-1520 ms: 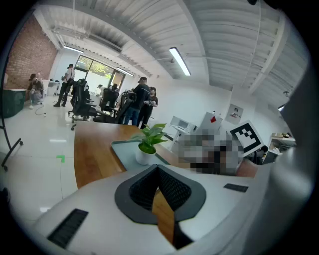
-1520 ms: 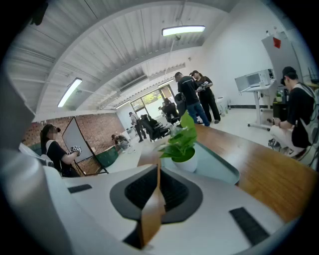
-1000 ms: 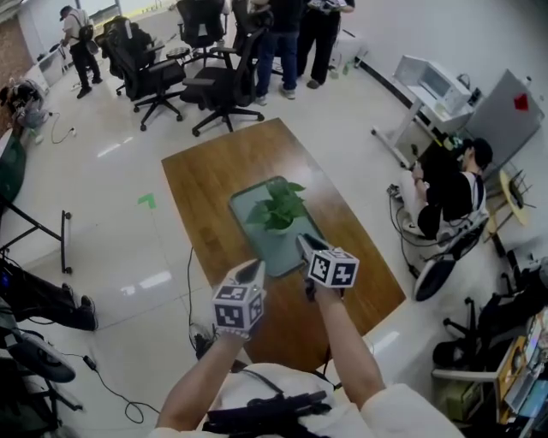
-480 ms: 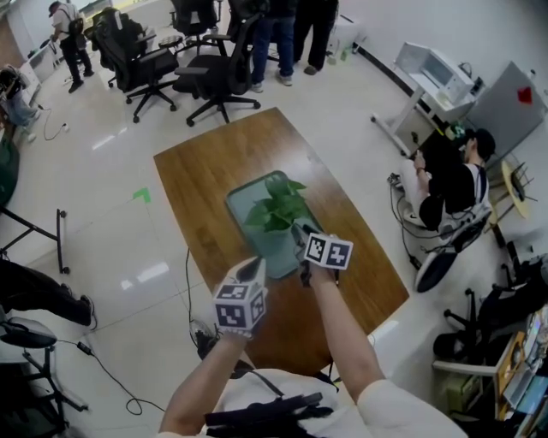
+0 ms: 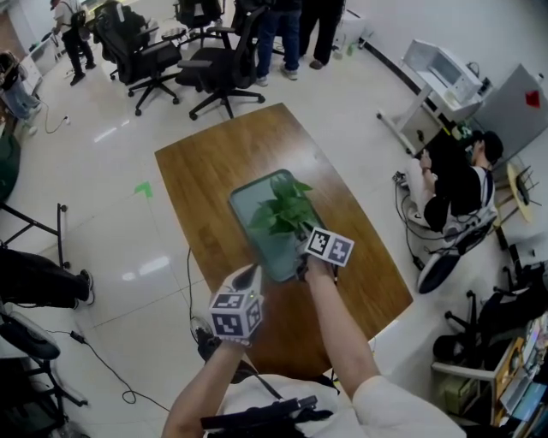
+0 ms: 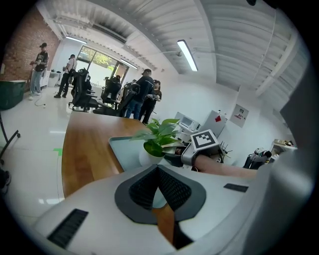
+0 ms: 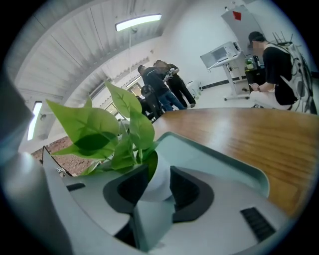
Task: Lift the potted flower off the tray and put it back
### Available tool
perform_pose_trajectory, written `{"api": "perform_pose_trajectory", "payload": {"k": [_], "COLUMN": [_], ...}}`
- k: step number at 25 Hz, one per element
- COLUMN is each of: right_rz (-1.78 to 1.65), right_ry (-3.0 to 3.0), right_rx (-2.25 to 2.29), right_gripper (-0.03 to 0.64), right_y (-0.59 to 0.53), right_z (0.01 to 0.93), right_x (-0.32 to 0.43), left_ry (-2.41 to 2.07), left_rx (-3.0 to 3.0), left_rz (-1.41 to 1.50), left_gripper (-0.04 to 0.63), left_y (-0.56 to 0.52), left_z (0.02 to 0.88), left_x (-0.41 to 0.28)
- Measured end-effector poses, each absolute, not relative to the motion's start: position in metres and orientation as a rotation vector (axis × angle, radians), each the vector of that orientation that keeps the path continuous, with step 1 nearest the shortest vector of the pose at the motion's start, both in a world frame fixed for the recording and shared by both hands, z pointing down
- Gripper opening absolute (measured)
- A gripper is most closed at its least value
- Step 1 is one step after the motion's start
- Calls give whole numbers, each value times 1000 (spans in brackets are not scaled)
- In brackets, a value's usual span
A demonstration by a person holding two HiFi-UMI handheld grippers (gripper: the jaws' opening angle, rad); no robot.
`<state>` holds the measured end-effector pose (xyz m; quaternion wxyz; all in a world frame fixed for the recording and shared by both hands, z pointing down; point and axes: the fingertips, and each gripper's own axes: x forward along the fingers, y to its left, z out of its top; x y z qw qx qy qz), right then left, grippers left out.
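The potted flower, green leaves in a small white pot, stands on the pale green tray in the middle of the wooden table. My right gripper is at the near side of the plant. Its jaws are closing, the white pot sits between them, and both dark pads lie against its sides. My left gripper hovers at the table's near edge, left of the tray, shut with nothing in it. In the left gripper view the plant and the right gripper show just ahead.
Office chairs and standing people fill the floor beyond the table's far end. A seated person and a desk with equipment are to the right. Cables lie on the floor at the near left.
My right gripper has moved forward and down from the tray's near edge to the pot, rolling as it went. The left gripper has sunk a little toward the table's near edge.
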<state>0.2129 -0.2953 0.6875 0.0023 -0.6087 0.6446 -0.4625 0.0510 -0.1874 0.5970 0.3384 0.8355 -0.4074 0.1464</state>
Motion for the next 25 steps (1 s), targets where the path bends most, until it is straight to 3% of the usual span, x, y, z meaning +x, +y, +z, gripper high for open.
{"api": "perform_pose_trajectory", "payload": {"k": [6, 11, 25], "right_rz": [-1438, -1410, -1322], "right_ry": [2051, 2087, 2194], "right_rx": [-1944, -1995, -2004], "right_gripper": [129, 66, 43], "right_y": [-298, -303, -296], "right_z": [687, 683, 655], "right_x": [207, 206, 186], "left_ry": [-1070, -1068, -1139], "left_rx": [2156, 2155, 2118], "left_rz": [379, 369, 337], "left_gripper": [-5, -5, -5], "left_y": [-184, -182, -164], "left_z": [602, 600, 594], "left_x": [44, 46, 13]}}
